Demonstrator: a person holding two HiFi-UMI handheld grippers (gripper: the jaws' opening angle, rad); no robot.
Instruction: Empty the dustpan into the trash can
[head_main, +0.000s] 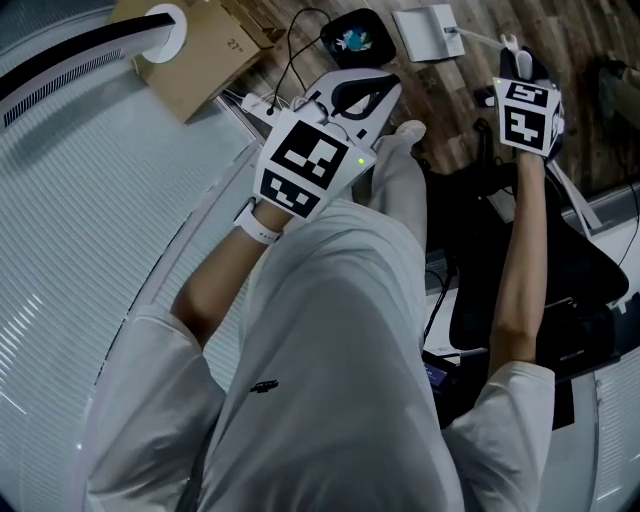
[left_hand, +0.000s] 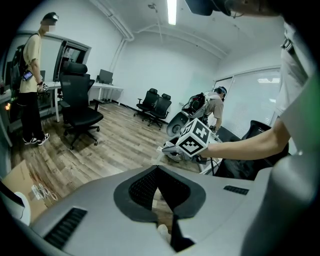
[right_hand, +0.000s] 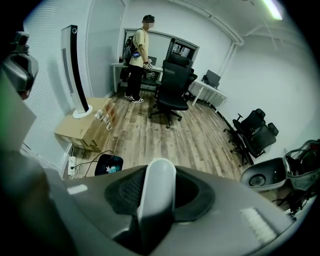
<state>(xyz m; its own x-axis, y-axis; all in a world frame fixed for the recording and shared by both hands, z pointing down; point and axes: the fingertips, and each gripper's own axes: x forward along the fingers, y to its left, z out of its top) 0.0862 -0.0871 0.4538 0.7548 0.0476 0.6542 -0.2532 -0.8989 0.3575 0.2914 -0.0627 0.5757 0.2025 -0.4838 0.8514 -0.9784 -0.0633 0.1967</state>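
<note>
- Pale-grey rounded plastic handle (right_hand: 157, 200) stands between the jaws of the right gripper (right_hand: 159, 177). The black pads press on it from both sides, at about half their spread. No view shows whether a pan hangs below it.
- In the head view the right gripper (head_main: 517, 58) is at the upper right, pointing steeply down above a dark mass too dim to name.
- The left gripper (left_hand: 157, 172) holds nothing. Its bowed black jaws meet at the tips, and only the wood-plank floor (left_hand: 115, 145) shows through the loop between them.
- From the head view the left gripper (head_main: 385, 90) hangs just above the person's pale trouser leg (head_main: 400, 180), well apart from the right one.
- Ahead of the right gripper an open strip of planks runs between a brown cardboard box (right_hand: 85, 127) by the left wall and a black office chair (right_hand: 172, 85).
- A small black device with cables (right_hand: 109, 162) lies on the floor just beside the box.
- More black chairs (right_hand: 257, 132) stand at the right edge of the room.
- A standing person (right_hand: 137, 55) is at the far desks.
</note>
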